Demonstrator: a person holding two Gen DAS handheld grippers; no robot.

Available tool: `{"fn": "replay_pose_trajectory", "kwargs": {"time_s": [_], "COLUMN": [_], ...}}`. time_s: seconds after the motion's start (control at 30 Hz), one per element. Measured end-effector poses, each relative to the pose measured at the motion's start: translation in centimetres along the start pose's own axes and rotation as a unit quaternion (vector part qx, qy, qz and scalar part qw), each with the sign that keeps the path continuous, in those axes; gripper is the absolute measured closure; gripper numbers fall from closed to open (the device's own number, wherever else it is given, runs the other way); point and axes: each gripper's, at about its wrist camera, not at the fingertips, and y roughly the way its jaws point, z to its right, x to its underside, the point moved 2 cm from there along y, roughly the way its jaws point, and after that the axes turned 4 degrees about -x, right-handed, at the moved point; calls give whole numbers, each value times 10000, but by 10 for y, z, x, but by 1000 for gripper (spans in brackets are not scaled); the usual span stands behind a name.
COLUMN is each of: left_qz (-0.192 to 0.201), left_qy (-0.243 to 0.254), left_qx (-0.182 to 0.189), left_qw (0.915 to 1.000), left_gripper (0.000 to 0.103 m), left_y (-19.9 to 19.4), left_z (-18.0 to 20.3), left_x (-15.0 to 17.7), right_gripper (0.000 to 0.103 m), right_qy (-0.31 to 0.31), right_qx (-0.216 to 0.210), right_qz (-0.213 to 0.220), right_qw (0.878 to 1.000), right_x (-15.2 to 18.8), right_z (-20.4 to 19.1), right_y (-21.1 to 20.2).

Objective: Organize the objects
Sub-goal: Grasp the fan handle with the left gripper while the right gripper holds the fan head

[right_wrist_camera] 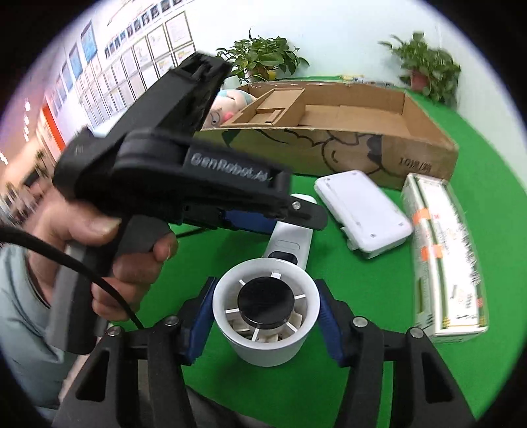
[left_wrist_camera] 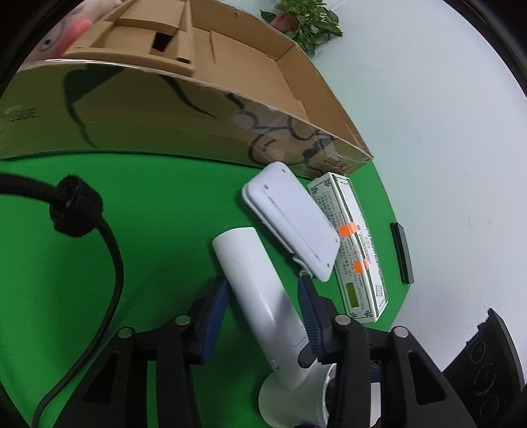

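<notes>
I have the white fan (left_wrist_camera: 263, 296) between both grippers on the green mat (left_wrist_camera: 148, 214). In the left wrist view its handle runs from the frame's centre down to the lower middle, and the left gripper (left_wrist_camera: 263, 307) straddles it: the blue pad on the right lies against the handle, while the left pad touches it only near its upper tip, so I cannot tell whether the grip is firm. In the right wrist view the fan's round head (right_wrist_camera: 266, 316) fills the lower centre, facing the camera with its black hub, and the right gripper (right_wrist_camera: 265, 321) has a blue pad on each side of the rim; they look to be touching or just off it, and I cannot say which. In that same view the left gripper's black body crosses the upper left, held by a hand (right_wrist_camera: 125, 260) with a cable trailing, and its fingers come down on the handle behind the head. Just beyond the fan, right of centre, lies a flat white device (left_wrist_camera: 291, 224), resting partly on a long printed carton (left_wrist_camera: 352, 243). Behind both stands an open cardboard box (left_wrist_camera: 230, 85) with black drawing on its near wall, across the top of the frame. A slim black bar (left_wrist_camera: 402, 252) lies at the mat's right edge. A potted plant (left_wrist_camera: 306, 19) stands behind the box.
</notes>
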Motion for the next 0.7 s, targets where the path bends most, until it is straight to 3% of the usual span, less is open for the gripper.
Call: {"fn": "replay_pose_trajectory", "kwargs": {"time_s": [0.17,0.23,0.37,0.57,0.7], "left_qz": [101,114,128,42,-42], "left_qy": [-60,-92,-160,6,119], "left_qx": [-151,-199,-140,-133,-136], "left_qw": [9998,9997,9997,9999,9998], "left_gripper": [65,70,71,70,70], "left_y": [-16,-21,-25,-15,-4], "left_z": [-11,-15,-16,0,11], "left_x": [4,5,2,-3,-7], "right_gripper": [47,47,47,44,32], "right_qy": [577,821,1021,1126,992], "right_qx": [-850,-1190,-1462,-1045,-570], "right_qz": [-48,-76,-57,101,182], "right_qw": [9947,9895,9840,9881,9933], "right_x": [4,4,6,2,-3], "right_z": [4,8,17,38,47], "right_y": [3,6,7,-4,-16]}}
